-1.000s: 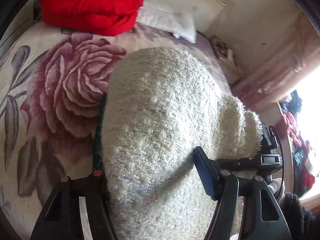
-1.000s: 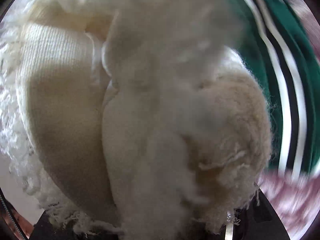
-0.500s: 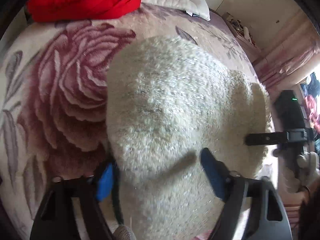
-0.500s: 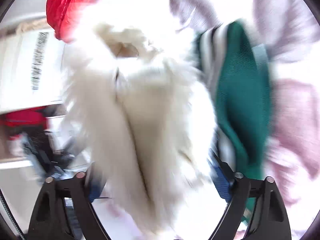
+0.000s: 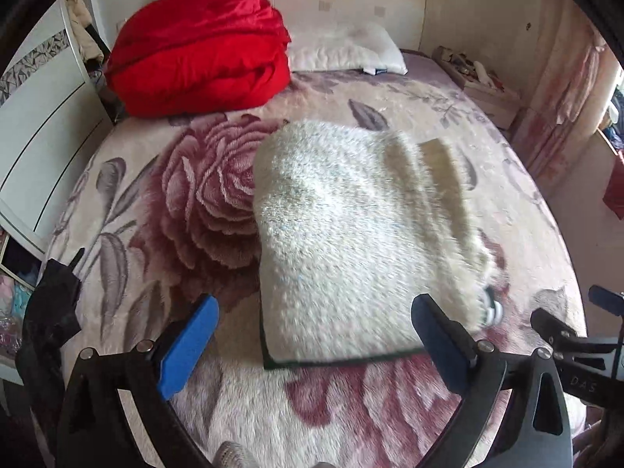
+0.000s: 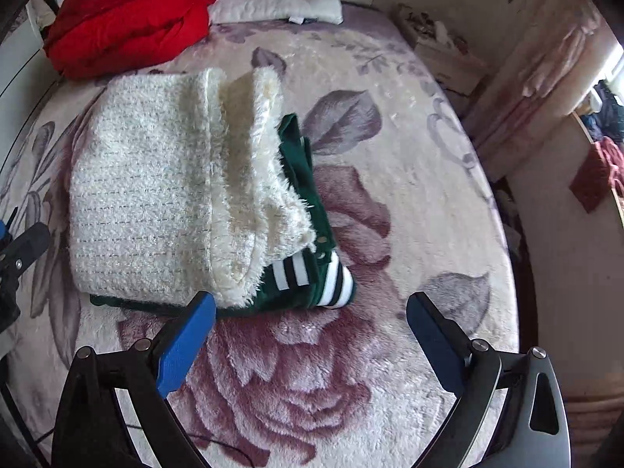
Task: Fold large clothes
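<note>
A folded fluffy cream sweater lies on the bed's rose-patterned blanket. It also shows in the right wrist view, lying on top of a folded green garment with black-and-white striped cuffs. My left gripper is open and empty, hovering just in front of the sweater's near edge. My right gripper is open and empty, just in front of the pile's near right corner.
A bundled red quilt and a white pillow lie at the head of the bed. A white wardrobe stands on the left. Curtains and a cluttered shelf are on the right.
Both grippers have let go of the cream sweater and pulled back from it. The sweater now lies flat on the green garment, and both jaws stand wide open.
</note>
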`<state>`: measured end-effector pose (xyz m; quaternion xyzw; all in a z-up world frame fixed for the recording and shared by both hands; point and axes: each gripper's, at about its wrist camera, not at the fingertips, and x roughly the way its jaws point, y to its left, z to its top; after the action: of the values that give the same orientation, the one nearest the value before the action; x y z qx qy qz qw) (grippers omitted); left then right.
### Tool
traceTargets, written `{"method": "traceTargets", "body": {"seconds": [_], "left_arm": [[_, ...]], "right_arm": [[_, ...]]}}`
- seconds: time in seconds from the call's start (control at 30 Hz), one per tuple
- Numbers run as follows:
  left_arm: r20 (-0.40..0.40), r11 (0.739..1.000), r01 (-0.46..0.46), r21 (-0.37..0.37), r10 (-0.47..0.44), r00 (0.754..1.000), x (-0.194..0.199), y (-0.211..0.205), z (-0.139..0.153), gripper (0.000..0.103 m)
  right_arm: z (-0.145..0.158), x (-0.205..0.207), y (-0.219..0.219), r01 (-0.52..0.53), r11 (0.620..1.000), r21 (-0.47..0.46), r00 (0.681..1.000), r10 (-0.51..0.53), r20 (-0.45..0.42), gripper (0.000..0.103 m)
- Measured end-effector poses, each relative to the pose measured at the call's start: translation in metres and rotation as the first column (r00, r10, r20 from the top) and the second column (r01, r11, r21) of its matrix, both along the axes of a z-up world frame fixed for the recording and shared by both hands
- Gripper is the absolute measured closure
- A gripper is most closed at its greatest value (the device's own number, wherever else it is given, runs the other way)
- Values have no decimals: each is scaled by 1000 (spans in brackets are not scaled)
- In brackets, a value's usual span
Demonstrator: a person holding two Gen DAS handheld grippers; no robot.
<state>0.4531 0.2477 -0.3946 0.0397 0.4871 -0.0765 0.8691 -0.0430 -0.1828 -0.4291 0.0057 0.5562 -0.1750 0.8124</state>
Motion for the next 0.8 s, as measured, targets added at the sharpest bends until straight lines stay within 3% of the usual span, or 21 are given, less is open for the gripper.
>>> {"method": "traceTargets", "body": {"seconds": [0.33, 0.47, 0.67, 0.8], "left_arm": [[62, 995, -20, -95, 26, 998, -105, 5, 141, 2], [125, 996, -33, -84, 43, 991, -153, 11, 202, 2], [194, 998, -16, -66, 29, 981, -220, 20, 275, 2], [221, 998, -19, -65, 33, 975, -260, 28, 309, 2]], "right_arm": [[205, -86, 54, 40, 996, -75, 991, -30, 131, 3], [283, -136, 68, 39, 995, -90, 982, -21, 189, 3], [372, -204, 83, 45, 995, -84, 965, -21, 263, 3], [425, -246, 95, 47, 995, -83, 949, -19, 313, 3]]}}
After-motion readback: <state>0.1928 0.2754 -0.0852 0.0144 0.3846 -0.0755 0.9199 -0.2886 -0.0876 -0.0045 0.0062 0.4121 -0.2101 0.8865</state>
